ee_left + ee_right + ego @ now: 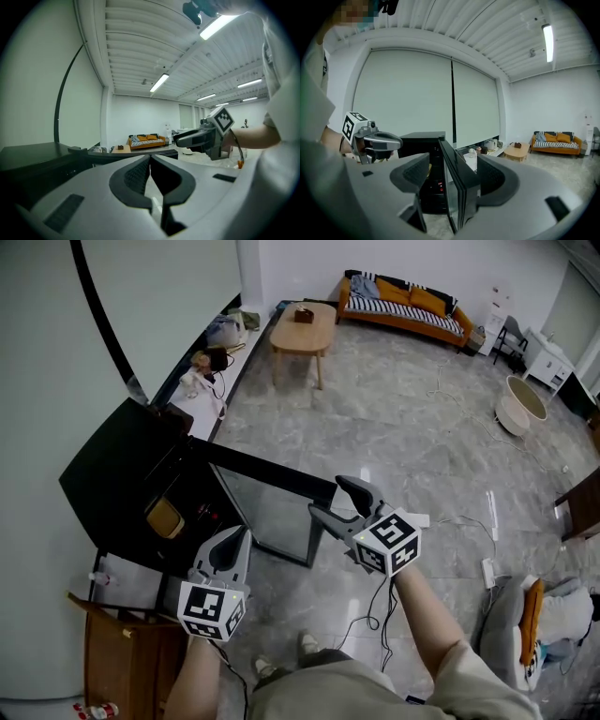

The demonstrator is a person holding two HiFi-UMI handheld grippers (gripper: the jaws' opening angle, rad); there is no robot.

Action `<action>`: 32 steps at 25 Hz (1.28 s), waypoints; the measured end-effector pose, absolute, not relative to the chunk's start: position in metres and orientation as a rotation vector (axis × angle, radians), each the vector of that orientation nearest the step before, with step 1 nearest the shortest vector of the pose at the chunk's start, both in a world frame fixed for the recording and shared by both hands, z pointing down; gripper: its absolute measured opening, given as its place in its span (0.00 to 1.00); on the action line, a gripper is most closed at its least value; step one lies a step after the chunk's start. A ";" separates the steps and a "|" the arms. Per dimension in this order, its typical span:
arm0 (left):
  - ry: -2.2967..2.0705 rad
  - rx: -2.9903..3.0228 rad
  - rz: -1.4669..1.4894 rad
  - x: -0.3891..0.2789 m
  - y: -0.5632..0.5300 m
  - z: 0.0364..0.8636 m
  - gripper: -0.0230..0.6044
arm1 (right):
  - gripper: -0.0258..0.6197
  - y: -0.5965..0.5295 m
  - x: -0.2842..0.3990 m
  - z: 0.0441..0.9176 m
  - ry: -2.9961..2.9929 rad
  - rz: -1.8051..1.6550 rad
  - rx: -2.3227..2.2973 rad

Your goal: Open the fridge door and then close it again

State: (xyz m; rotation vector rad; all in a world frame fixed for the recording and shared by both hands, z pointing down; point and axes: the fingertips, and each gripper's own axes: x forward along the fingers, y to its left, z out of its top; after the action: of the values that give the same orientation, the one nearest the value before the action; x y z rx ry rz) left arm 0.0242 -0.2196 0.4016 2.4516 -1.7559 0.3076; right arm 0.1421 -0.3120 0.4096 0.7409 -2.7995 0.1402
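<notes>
1. The black fridge stands against the left wall. Its fridge door is open and swung out over the floor, with the free vertical edge on the person's right.
2. The right hand-held gripper is at that free edge. Its jaws are spread wide and the door edge stands between them. No pad visibly presses on the door.
3. The left hand-held gripper has its jaws pressed together with nothing between them. It is held in front of the open compartment, on the hinge side of the door and apart from it.
4. Beyond the door's top edge the floor lies open up to the far wall.
5. A wooden cabinet stands just beside the fridge on the near left.
6. White cables trail on the floor at the person's right, near the right arm.
7. A low wooden desk, a sofa and a round tub are well apart from the door.
8. A yellow item is visible inside the fridge.
</notes>
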 end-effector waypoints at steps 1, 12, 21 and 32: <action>-1.758 2.449 0.305 0.023 -0.220 0.402 0.05 | 0.46 -0.316 0.140 0.414 -2.791 0.140 0.735; -1.758 2.423 0.289 0.021 -0.227 0.413 0.05 | 0.47 -0.345 0.137 0.453 -2.741 0.224 0.720; -1.744 2.407 0.316 0.021 -0.228 0.423 0.05 | 0.47 -0.349 0.139 0.486 -2.693 0.262 0.689; -1.735 2.383 0.349 0.015 -0.222 0.436 0.05 | 0.39 -0.349 0.140 0.495 -2.665 0.173 0.716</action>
State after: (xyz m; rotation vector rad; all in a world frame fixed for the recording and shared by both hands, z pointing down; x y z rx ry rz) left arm 0.0153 -0.2217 0.4359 2.3830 -1.7351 0.3488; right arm 0.1398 -0.3486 0.4945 0.7157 -2.6647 0.1735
